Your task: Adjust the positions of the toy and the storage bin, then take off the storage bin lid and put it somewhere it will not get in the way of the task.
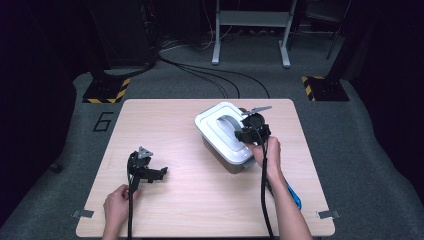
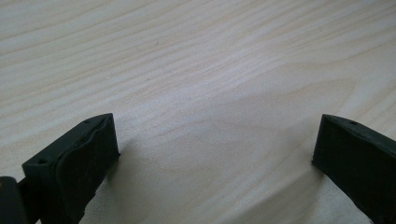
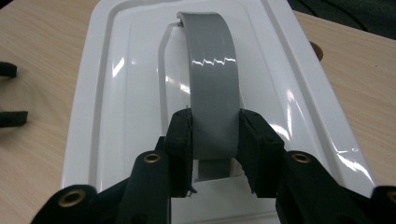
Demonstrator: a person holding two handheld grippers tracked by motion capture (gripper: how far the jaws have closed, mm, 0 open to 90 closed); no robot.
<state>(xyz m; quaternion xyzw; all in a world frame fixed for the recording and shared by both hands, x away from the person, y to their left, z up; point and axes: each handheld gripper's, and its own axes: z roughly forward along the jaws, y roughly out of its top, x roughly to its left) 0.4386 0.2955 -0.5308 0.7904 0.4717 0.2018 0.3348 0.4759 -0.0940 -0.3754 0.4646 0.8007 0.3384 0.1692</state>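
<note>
A grey storage box with a glossy white lid [image 1: 215,132] stands right of the table's middle. A grey arched handle [image 1: 228,120] runs along the lid's top. My right gripper [image 1: 240,134] reaches over the lid from the right. In the right gripper view its jaws [image 3: 215,140] stand on either side of the handle [image 3: 212,70], and both pads touch its edges. My left gripper [image 1: 161,174] rests low over bare wood at the front left, held by a hand. Its jaws [image 2: 215,154] stand wide apart with nothing between them.
The light wooden table [image 1: 190,200] has its front edge near the person. A blue object [image 1: 295,196] lies beside the right forearm. Beyond the far edge are floor cables, a metal stand [image 1: 250,30] and yellow-black striped bases [image 1: 105,90].
</note>
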